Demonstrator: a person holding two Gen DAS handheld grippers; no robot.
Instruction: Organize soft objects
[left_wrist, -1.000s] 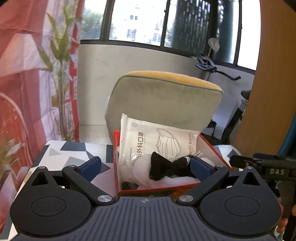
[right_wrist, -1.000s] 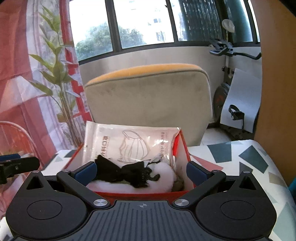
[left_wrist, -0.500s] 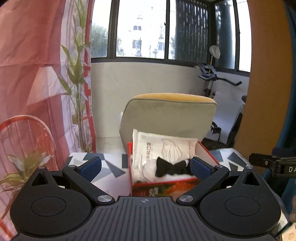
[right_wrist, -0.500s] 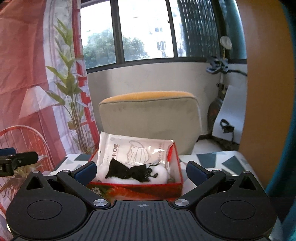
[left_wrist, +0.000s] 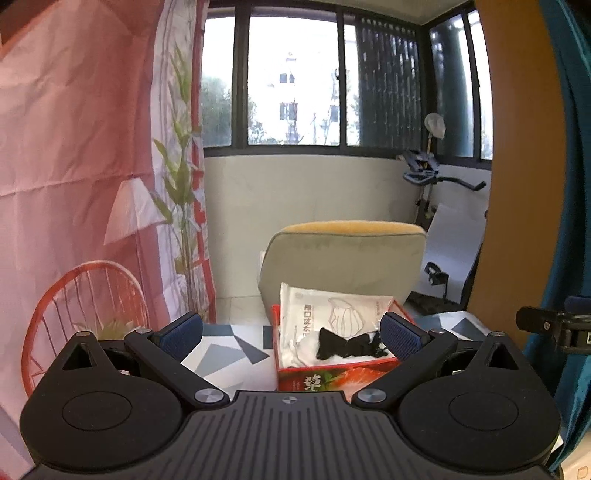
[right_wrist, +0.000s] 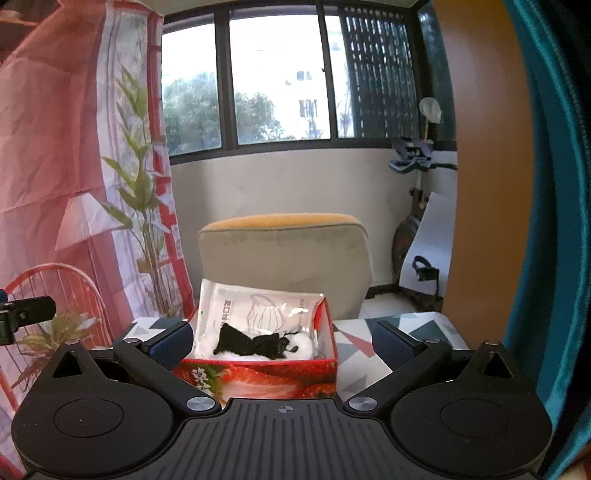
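Currently both the left gripper (left_wrist: 291, 334) and right gripper (right_wrist: 282, 341) hang spread and empty, near side of the strawberry-print box (right_wrist: 258, 380). The black bow (right_wrist: 255, 343) lies inside, long axis left-right, against the mask packet (right_wrist: 258, 310). Right gripper judged nearer.

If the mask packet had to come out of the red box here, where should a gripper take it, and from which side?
Probably by its free top edge, coming down from above. The mask packet stands leaning against the back wall of the red box, its upper edge above the rim, while the black fabric piece and white fluffy item cover its lower part. Both the left gripper and right gripper are open.
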